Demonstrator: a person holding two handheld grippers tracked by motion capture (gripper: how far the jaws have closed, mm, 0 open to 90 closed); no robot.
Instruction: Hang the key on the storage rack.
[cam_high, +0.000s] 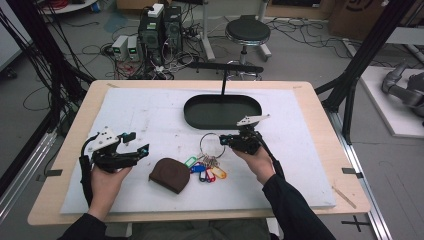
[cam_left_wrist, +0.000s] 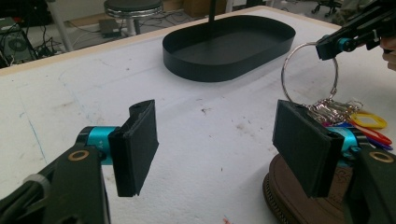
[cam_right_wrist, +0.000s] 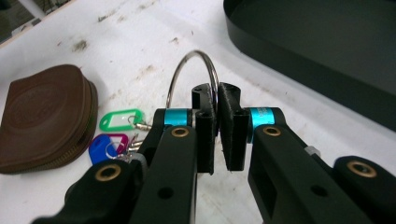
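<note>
A large metal key ring (cam_high: 210, 142) carries a bunch of coloured key tags (cam_high: 207, 171) that rest on the white board. My right gripper (cam_high: 223, 140) is shut on the ring's right side. In the right gripper view the ring (cam_right_wrist: 173, 77) stands upright between the pads of that gripper (cam_right_wrist: 217, 93). A brown zipped pouch (cam_high: 170, 175) lies just left of the tags. My left gripper (cam_high: 138, 142) hovers open to the left of the pouch. In the left gripper view the jaws of the left gripper (cam_left_wrist: 219, 135) stand wide apart with nothing between them.
A black oval tray (cam_high: 222, 125) lies empty on the board behind the ring, with a thin black post (cam_high: 223, 82) rising at its far side. The white board (cam_high: 150, 115) covers most of the wooden table. A stool (cam_high: 247, 31) and computers (cam_high: 157, 30) stand on the floor beyond.
</note>
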